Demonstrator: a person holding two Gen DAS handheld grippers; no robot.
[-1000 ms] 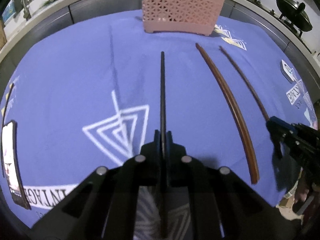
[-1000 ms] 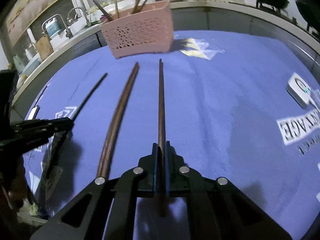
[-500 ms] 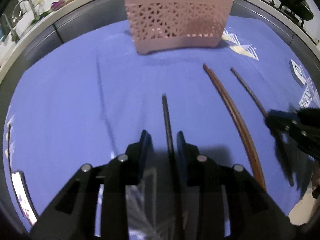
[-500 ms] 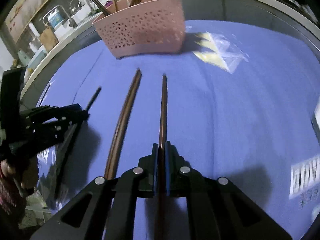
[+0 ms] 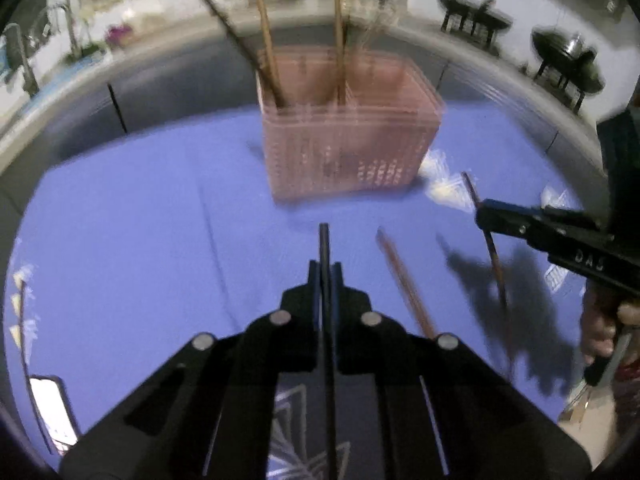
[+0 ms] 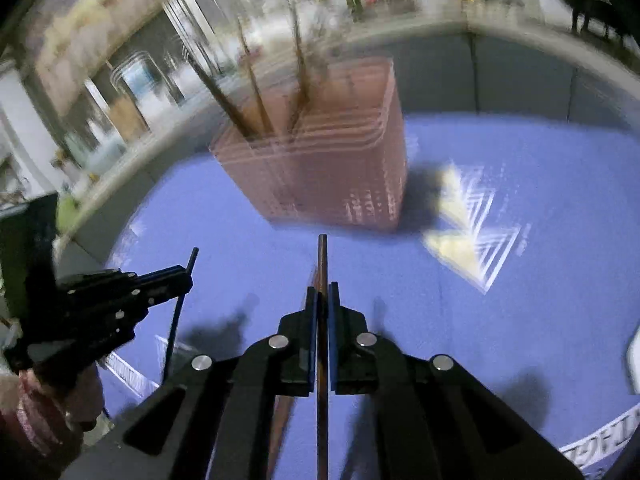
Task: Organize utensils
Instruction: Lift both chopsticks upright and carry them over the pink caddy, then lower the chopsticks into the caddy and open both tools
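My left gripper [image 5: 325, 270] is shut on a black chopstick [image 5: 323, 242], held above the blue cloth [image 5: 140, 220] and pointing at the pink basket [image 5: 348, 152]. My right gripper [image 6: 322, 290] is shut on a brown chopstick [image 6: 322, 256], also lifted and pointing at the pink basket [image 6: 320, 168]. The basket holds several upright utensils [image 5: 266, 40]. Another brown chopstick [image 5: 404, 280] lies on the cloth between the grippers. The right gripper shows in the left wrist view [image 5: 486, 210], the left gripper in the right wrist view [image 6: 186, 276]. Both views are blurred.
A white-lit phone [image 5: 50, 412] lies at the cloth's near left edge. Clear plastic wrappers [image 5: 444, 184] lie right of the basket. A white device [image 6: 634, 356] sits at the far right. Dark woks [image 5: 568, 56] stand on a stove beyond the table.
Both grippers have risen off the cloth with their chopsticks and moved toward the basket. The left gripper opened briefly around its chopstick and is shut on it again.
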